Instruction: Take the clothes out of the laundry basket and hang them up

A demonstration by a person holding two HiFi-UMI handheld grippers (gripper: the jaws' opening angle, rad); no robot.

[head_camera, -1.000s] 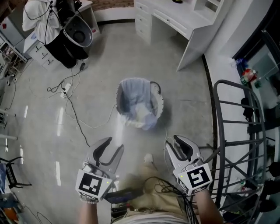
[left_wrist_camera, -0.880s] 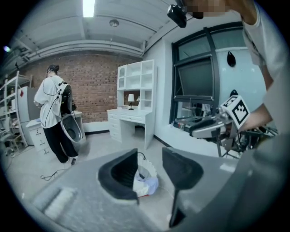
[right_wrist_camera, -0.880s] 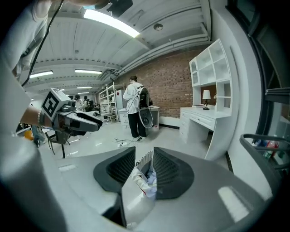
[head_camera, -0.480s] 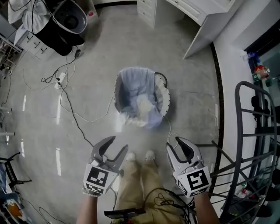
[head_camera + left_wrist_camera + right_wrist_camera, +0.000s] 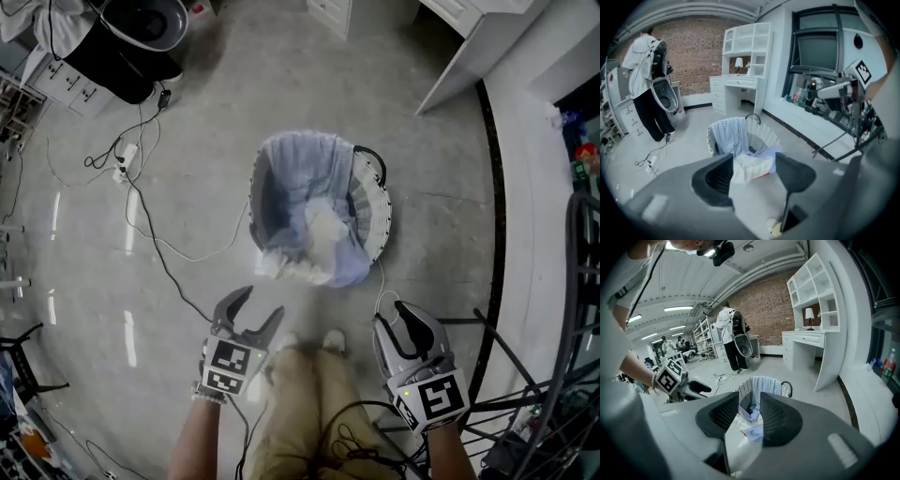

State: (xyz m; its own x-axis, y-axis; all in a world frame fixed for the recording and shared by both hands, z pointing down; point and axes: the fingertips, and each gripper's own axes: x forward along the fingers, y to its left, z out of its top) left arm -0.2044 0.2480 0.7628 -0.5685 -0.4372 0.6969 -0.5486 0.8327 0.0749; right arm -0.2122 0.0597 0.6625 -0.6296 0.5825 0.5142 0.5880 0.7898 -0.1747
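step in hand, as i judge it: reaching for the first garment.

the laundry basket (image 5: 377,206) is standing on the floor just ahead of the person's feet. the clothes (image 5: 323,230) are heaping inside it and spilling over the near rim.

left gripper (image 5: 259,304): fingers standing wide apart, having just been opening, nothing between them.

right gripper (image 5: 394,319): fingers standing partly apart, having just been opening slightly, gripping nothing.

both are hanging short of the basket.

doing it well: aiming the left fingers at the white garment (image 5: 747,168) on the near rim and pinching 1 layer only, so the pile is not dragging out. keeping the right free for spreading it.

views: the head view is showing the metal rack (image 5: 562,375) at the person's right, apart from the basket. the right gripper view is not showing it. the left gripper view is showing a red edge under the white garment, which the head view is not resolving.
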